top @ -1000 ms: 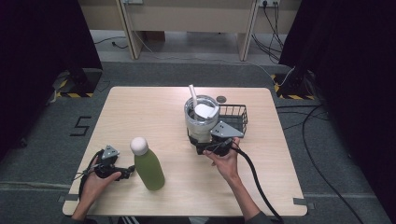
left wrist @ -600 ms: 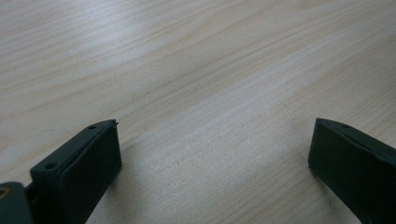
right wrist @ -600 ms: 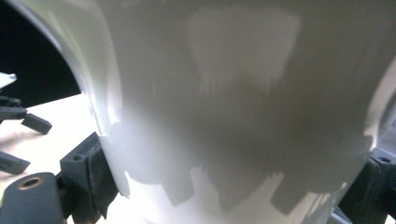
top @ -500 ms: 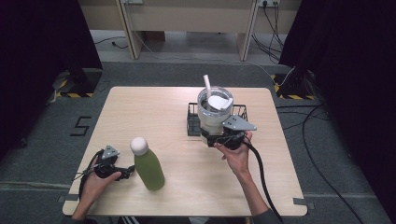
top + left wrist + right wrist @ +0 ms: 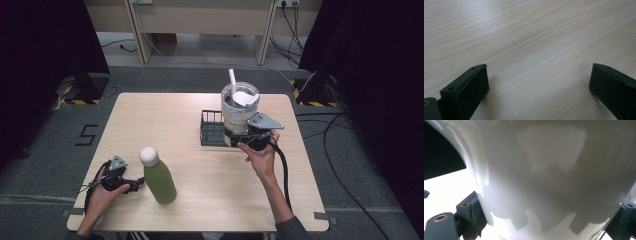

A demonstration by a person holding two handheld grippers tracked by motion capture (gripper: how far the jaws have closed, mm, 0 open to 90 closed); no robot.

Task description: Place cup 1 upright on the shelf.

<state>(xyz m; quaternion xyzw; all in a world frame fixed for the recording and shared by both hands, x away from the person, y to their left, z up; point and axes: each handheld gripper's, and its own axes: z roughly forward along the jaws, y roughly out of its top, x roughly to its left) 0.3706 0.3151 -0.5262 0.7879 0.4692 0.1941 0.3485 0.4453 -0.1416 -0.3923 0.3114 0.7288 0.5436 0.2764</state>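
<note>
- My left gripper (image 5: 131, 186) sits at the near left of the table (image 5: 165, 120), held low by the left hand (image 5: 102, 192). In the left gripper view its two black jaws stand wide apart with nothing but bare wood grain between them (open, holding nothing).
- Just to the right of that gripper stands a green bottle (image 5: 158, 177) with a white cap, upright on the table. I see a small gap between the gripper tip and the bottle's side; I cannot confirm contact.
- My right hand (image 5: 260, 157) reaches in from the near right edge toward the right centre of the table, carrying the right gripper (image 5: 250, 140) with its grey three-cornered plate on top and a black cable trailing back along the forearm.
- The right gripper is clamped on the lower body of a white tumbler (image 5: 239, 112). In the right gripper view the white tumbler's wall (image 5: 554, 177) spans the space between the jaws, one jaw at each side of it (a firm two-sided hold, as far as I can judge).
- The tumbler stands upright, with a clear lid and a white straw (image 5: 232, 80) rising from it and leaning slightly left.
- The tumbler is over the right end of a black wire basket (image 5: 212, 130), on the far right part of the table. Whether its base rests inside the basket or hangs above it, I cannot tell.
</note>
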